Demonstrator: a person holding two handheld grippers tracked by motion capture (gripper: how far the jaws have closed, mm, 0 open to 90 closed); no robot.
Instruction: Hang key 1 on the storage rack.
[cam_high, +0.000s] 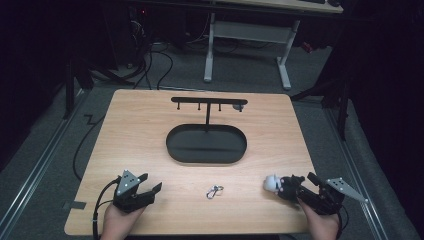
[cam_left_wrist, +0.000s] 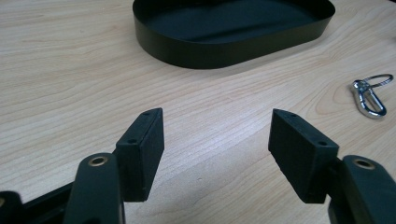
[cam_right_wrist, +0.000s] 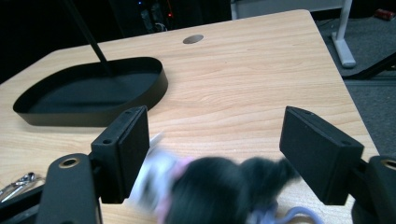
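On the near right part of the surface (cam_high: 150, 120), the right tool (cam_high: 295, 184) stands with its jaws spread wide. A small plush charm (cam_high: 280, 184), white at one end and dark at the other, lies between and just ahead of those jaws. The right gripper view shows the same charm (cam_right_wrist: 210, 191) as a blurred dark and pale mass low between the two black pads, touching neither so far as can be told; a pale cord loop shows at its near end.

Left tool (cam_high: 145, 192): jaws likewise apart and holding nothing, set at the near left of the surface. A small metal clasp with ring (cam_high: 215, 191) lies between the two tools, somewhat nearer the left one; in the left gripper view it (cam_left_wrist: 371, 95) sits off to the right of the jaws.

An oval black tray (cam_high: 172, 150) with an upright hanger stand (cam_high: 207, 102) occupies the middle, well apart from both tools.

Judgement: the charm's long axis runs roughly along the right tool's pointing line, white end farthest. The right hand is far nearer. Closing across the dark body appears to need only a small advance.
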